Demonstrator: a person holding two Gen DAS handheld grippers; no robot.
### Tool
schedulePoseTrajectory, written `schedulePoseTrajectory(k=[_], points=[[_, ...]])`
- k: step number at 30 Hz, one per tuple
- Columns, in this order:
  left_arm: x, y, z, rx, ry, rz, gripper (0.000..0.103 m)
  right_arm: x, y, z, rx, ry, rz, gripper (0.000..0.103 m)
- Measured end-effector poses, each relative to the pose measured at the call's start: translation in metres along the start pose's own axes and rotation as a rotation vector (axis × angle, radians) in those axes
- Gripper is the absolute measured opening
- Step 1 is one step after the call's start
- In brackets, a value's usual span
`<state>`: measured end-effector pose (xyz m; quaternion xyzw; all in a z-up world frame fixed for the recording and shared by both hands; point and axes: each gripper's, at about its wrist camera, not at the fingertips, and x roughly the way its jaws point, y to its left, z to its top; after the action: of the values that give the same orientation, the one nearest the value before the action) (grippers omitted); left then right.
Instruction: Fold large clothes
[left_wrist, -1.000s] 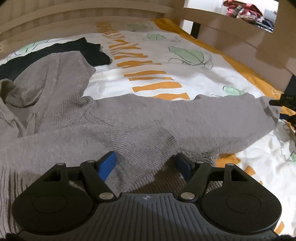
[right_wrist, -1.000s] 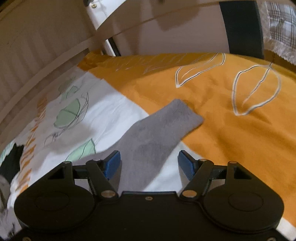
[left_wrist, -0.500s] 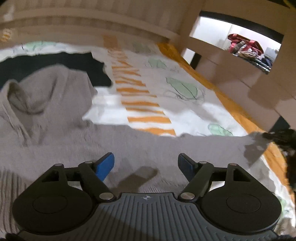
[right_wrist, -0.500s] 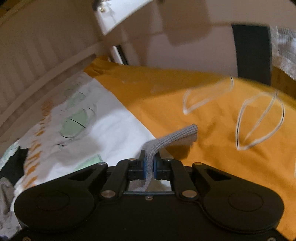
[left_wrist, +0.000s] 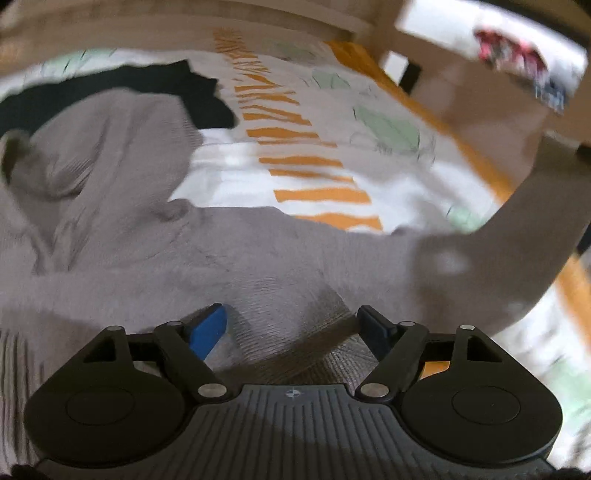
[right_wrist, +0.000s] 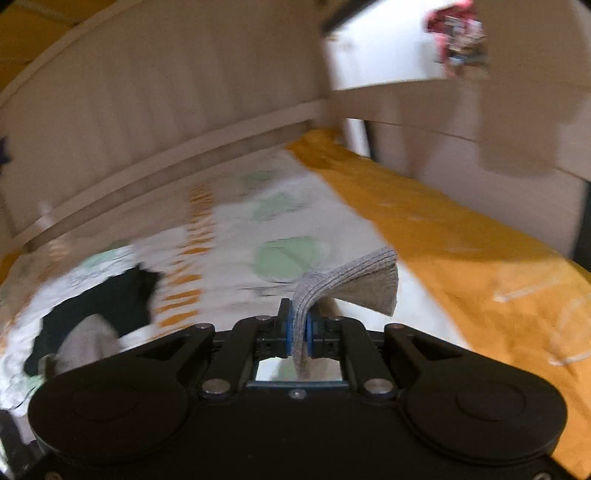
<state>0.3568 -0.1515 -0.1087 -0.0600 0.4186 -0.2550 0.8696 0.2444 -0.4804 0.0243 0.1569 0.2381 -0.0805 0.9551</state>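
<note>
On the leaf-printed bed (left_wrist: 325, 122) the grey sweater (left_wrist: 236, 258) lies spread, its sleeve cuff (right_wrist: 354, 284) pinched by the right gripper (right_wrist: 300, 332) toward the orange edge (left gripper (left_wrist: 291, 325) wide, empty), and a thin bite may slip.

Grey sweater (left_wrist: 258, 258), sleeve (left_wrist: 528, 221) lifted, tool (left_wrist: 291, 326) open

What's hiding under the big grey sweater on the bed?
Under the grey sweater lies the leafy bedsheet, and a black garment pokes out behind its hood. How far that garment runs underneath stays covered.
</note>
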Motion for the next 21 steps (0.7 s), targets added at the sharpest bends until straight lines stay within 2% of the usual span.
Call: schedulePoseTrajectory(k=[7, 10, 13, 16, 21], points=[[-0.058, 0.063, -0.005, -0.108, -0.056, -0.043, 0.077, 0.001, 0.123, -0.006, -0.104, 0.022, 0.246, 0.014], [-0.083, 0.099, -0.012, -0.186, -0.083, -0.052, 0.077, 0.007, 0.175, -0.022, -0.126, 0.052, 0.357, 0.014], [-0.107, 0.128, -0.020, -0.226, -0.110, -0.033, 0.077, 0.020, 0.224, -0.048, -0.170, 0.090, 0.432, 0.014], [-0.126, 0.155, -0.032, -0.267, -0.130, -0.018, 0.078, 0.035, 0.267, -0.083, -0.214, 0.143, 0.478, 0.014], [-0.145, 0.193, -0.052, -0.384, -0.144, 0.012, 0.078, 0.061, 0.312, -0.152, -0.302, 0.247, 0.476, 0.015]])
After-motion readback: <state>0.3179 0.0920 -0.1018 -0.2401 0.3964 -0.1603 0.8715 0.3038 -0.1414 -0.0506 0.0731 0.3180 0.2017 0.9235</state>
